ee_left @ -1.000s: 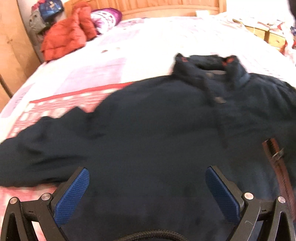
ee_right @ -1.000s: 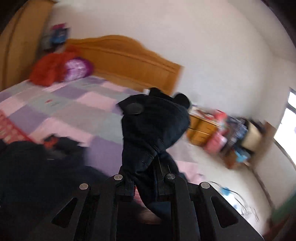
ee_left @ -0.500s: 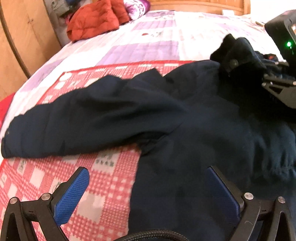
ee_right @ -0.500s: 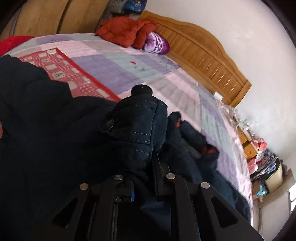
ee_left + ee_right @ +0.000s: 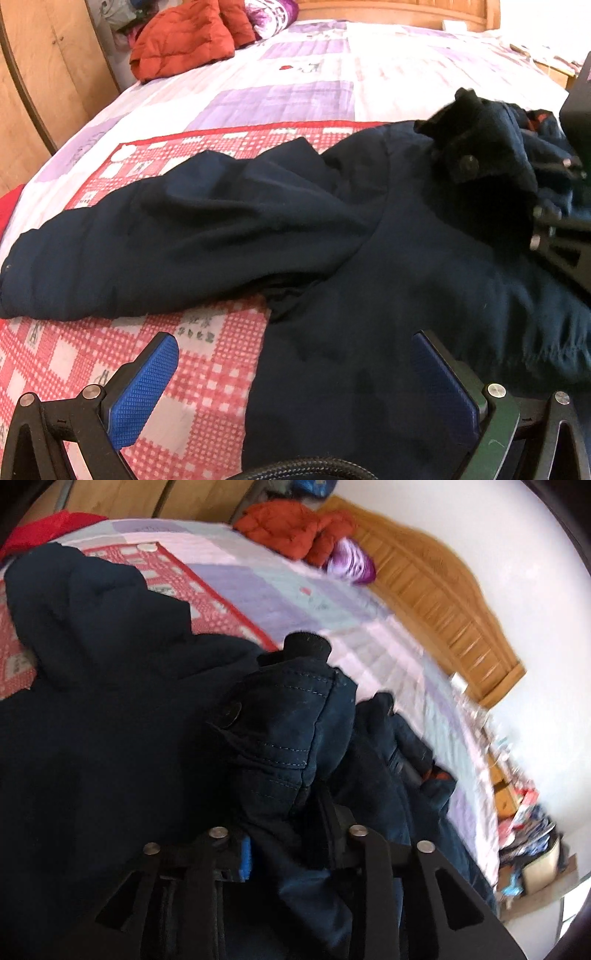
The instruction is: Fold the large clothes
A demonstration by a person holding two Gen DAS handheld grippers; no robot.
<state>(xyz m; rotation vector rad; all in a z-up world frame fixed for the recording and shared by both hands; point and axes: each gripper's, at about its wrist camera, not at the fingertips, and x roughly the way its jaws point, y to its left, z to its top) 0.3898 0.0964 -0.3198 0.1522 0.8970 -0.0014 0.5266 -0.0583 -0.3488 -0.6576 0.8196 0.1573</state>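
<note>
Navy jacket (image 5: 369, 258) lies spread on the bed's red-check blanket (image 5: 66, 362), one sleeve (image 5: 147, 251) stretched out ahead-left of the left gripper (image 5: 295, 384), whose blue pads stand wide apart w/ nothing gripped. Right gripper (image 5: 284, 849) has the other sleeve's cuff (image 5: 295, 716) between its jaws – they're opening, cuff resting atop the jacket body. Orange puffer coat (image 5: 184, 37) sits far ahead by the headboard (image 5: 436, 602).
</note>
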